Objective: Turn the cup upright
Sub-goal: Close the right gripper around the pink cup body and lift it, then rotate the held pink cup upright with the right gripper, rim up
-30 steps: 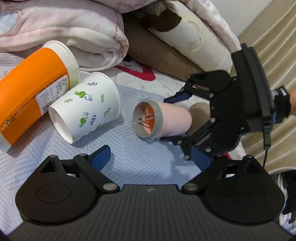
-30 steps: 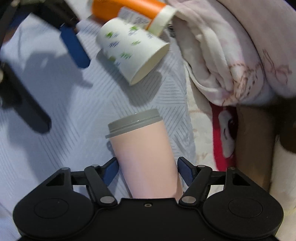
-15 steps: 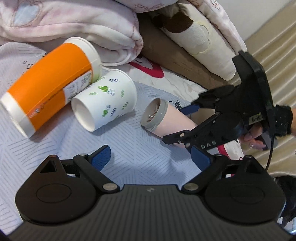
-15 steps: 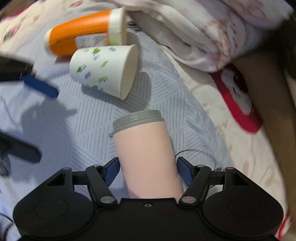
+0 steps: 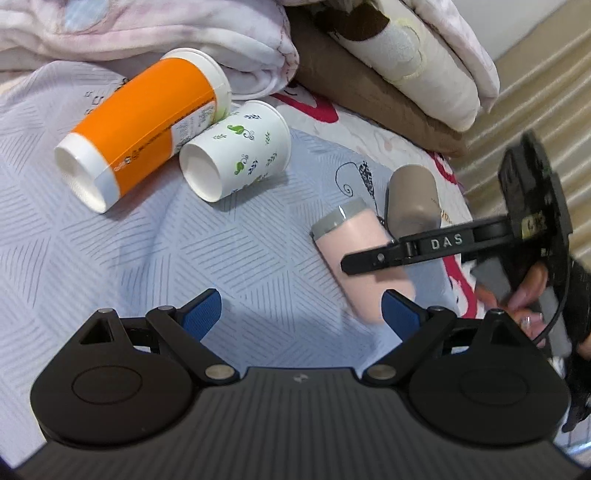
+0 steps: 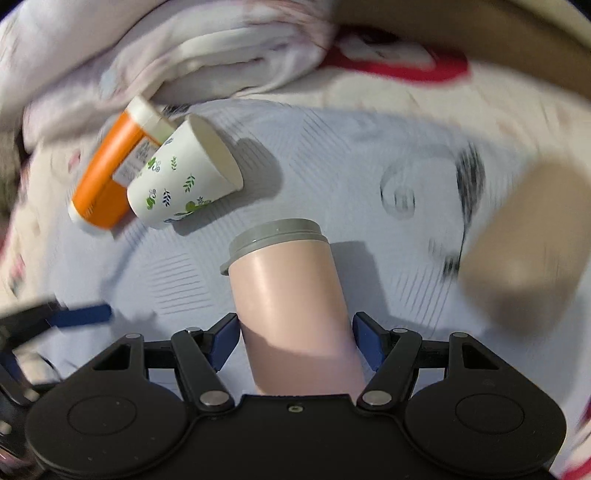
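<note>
The right tongs (image 6: 293, 338) pinched the pink cup (image 6: 291, 302), one blue pad on each side of its lower body, low in the middle of the right wrist view. The cup was off the bed (image 5: 129, 258), tipped with its gray rim (image 6: 275, 236) pointing up and away. It looked like hard, smooth plastic, so it would probably be light and stiff but a bit slippery. Holding it across the middle of the body, as here, seemed the best place. The left tongs (image 5: 301, 314) were spread wide and held nothing, at the bottom of the left wrist view. Near the right edge, a brown cup (image 5: 412, 201) lay just behind the pink one. In the upper left lay a white paper cup with leaves (image 5: 236, 149), touching an orange tub (image 5: 144, 125). Behind them was a pink blanket (image 5: 147, 33).
</note>
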A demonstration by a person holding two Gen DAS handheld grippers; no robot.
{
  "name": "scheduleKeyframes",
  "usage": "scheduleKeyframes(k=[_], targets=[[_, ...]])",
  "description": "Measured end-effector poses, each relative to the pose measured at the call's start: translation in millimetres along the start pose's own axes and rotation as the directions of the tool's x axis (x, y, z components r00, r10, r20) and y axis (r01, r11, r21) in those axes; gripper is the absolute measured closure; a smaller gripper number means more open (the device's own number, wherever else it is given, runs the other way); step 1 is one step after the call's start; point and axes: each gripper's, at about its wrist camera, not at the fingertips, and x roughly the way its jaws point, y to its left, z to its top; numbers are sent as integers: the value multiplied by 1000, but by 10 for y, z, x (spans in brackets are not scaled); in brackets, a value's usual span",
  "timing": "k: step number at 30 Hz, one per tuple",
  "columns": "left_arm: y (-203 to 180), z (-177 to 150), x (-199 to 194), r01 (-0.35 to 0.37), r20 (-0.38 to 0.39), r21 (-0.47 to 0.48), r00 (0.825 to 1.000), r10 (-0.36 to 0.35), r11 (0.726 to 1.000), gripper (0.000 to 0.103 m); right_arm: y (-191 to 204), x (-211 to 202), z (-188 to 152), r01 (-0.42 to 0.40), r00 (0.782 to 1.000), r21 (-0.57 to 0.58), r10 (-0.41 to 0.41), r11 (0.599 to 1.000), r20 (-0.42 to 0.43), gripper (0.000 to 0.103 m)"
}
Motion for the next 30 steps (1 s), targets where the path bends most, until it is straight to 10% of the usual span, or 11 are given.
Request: scheduleKeyframes(k=[13,30], targets=[[257,-136,-245,105,26,-110,994,-103,988,9,-230,161,-661,-284,957,439,282,852,71,31],[115,-91,221,200,-77,-107,975,-208,974,9,179,-22,-839,-289,957,60,290,956,-17,19]])
